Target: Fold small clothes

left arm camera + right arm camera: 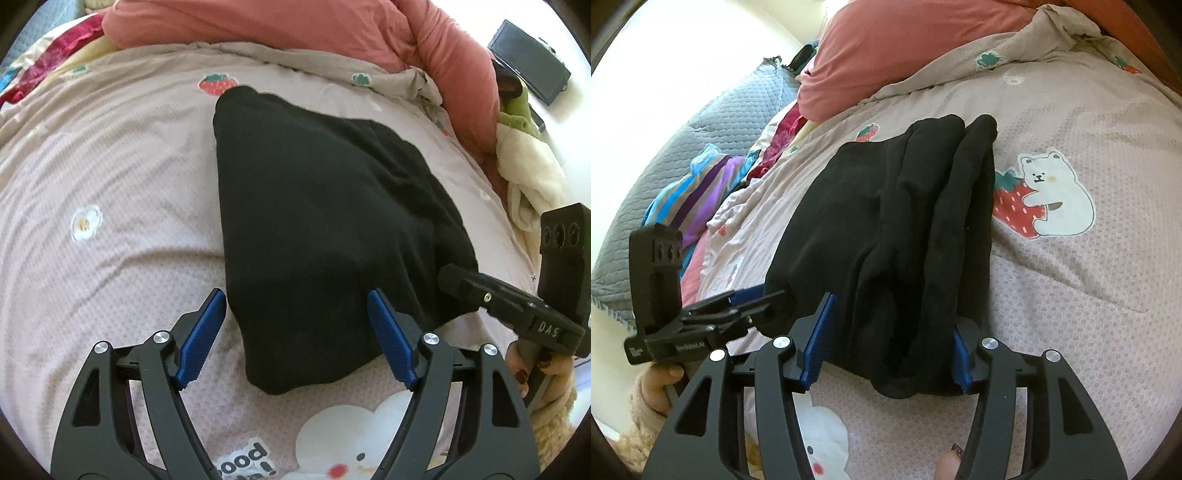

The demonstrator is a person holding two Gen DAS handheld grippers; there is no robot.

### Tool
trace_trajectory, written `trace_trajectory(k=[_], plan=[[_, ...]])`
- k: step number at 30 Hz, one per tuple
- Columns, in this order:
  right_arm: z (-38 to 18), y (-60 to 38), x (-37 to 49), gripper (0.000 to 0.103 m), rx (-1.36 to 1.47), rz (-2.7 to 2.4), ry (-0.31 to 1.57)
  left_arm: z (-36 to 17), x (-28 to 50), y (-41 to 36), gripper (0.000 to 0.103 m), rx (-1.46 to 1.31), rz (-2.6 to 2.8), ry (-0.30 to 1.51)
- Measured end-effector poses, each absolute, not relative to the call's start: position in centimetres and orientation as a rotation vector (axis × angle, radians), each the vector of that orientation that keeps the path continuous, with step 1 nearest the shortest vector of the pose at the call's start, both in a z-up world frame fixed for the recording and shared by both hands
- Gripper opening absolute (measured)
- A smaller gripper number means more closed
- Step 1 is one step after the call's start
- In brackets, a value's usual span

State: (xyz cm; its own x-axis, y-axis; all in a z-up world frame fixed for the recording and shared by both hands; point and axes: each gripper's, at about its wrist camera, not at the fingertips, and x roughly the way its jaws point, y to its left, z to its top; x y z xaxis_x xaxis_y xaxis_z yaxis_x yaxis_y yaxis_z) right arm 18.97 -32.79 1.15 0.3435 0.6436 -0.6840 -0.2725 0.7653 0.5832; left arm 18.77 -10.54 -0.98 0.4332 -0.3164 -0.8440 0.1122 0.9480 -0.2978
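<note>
A black garment (314, 203), folded into a thick wedge, lies on the pink patterned bed cover (110, 166). My left gripper (295, 295) stands open over the garment's near corner; the left blue pad is beside the cloth edge and the right one is above the cloth. In the right wrist view the same black garment (886, 203) shows several stacked folds. My right gripper (892, 314) is open with the garment's near end filling the gap between its blue pads. Each view catches the other tool: the right gripper (448, 277) at the garment's right edge, the left gripper (772, 295) at its left edge.
A salmon-pink duvet (258, 26) is bunched along the far side of the bed. Striped clothes (698, 184) and a grey quilt (701, 122) lie to the left. A cream fleece blanket (528, 166) and a black flat device (528, 62) sit at the right.
</note>
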Motion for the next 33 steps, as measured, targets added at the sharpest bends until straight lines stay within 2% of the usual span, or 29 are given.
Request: trace_trajectory(k=[4, 5, 6, 7, 9, 12, 15, 18, 21, 24, 27, 28, 33], plan=[[1.0, -33.0, 19.1, 0.054, 0.419, 0.611, 1.068, -1.6, 18.8, -10.1, 0.070, -0.250, -0.277, 1.098], [0.9, -33.0, 19.2, 0.049, 0.426, 0.612, 1.069, -1.5, 18.8, -10.0, 0.064, -0.258, -0.276, 1.092], [1.0, -33.0, 19.3, 0.036, 0.422, 0.608, 1.073, -1.4, 18.8, -10.0, 0.063, -0.260, -0.272, 1.089], [1.1, -33.0, 19.4, 0.017, 0.421, 0.606, 1.078, -1.3, 18.8, -9.9, 0.061, -0.263, -0.272, 1.089], [1.7, -33.7, 19.6, 0.017, 0.476, 0.636, 1.078, -1.1, 18.7, -9.8, 0.058, -0.266, -0.267, 1.087], [2.3, -34.6, 19.6, 0.016, 0.516, 0.631, 1.074, -1.3, 18.6, -9.6, 0.057, -0.270, -0.268, 1.096], [-0.3, -34.6, 19.7, 0.018, 0.480, 0.571, 1.152, -1.7, 18.3, -9.7, 0.057, -0.264, -0.266, 1.101], [-1.3, -35.1, 19.2, 0.021, 0.519, 0.556, 1.141, -2.2, 18.1, -10.0, 0.058, -0.264, -0.270, 1.114], [-0.3, -35.2, 18.6, 0.030, 0.472, 0.518, 1.113, -2.1, 17.9, -9.9, 0.058, -0.264, -0.272, 1.108], [0.5, -34.7, 18.0, 0.034, 0.385, 0.502, 1.095, -1.5, 17.7, -10.0, 0.058, -0.244, -0.265, 1.086], [1.8, -34.6, 17.4, 0.043, 0.307, 0.478, 1.057, -0.1, 17.0, -9.8, 0.058, -0.219, -0.239, 1.018], [2.5, -34.6, 17.2, 0.049, 0.279, 0.463, 1.030, 0.3, 16.9, -9.6, 0.058, -0.222, -0.236, 1.000], [5.5, -34.5, 17.4, 0.051, 0.221, 0.410, 0.880, 2.3, 17.4, -9.1, 0.058, -0.218, -0.209, 0.944]])
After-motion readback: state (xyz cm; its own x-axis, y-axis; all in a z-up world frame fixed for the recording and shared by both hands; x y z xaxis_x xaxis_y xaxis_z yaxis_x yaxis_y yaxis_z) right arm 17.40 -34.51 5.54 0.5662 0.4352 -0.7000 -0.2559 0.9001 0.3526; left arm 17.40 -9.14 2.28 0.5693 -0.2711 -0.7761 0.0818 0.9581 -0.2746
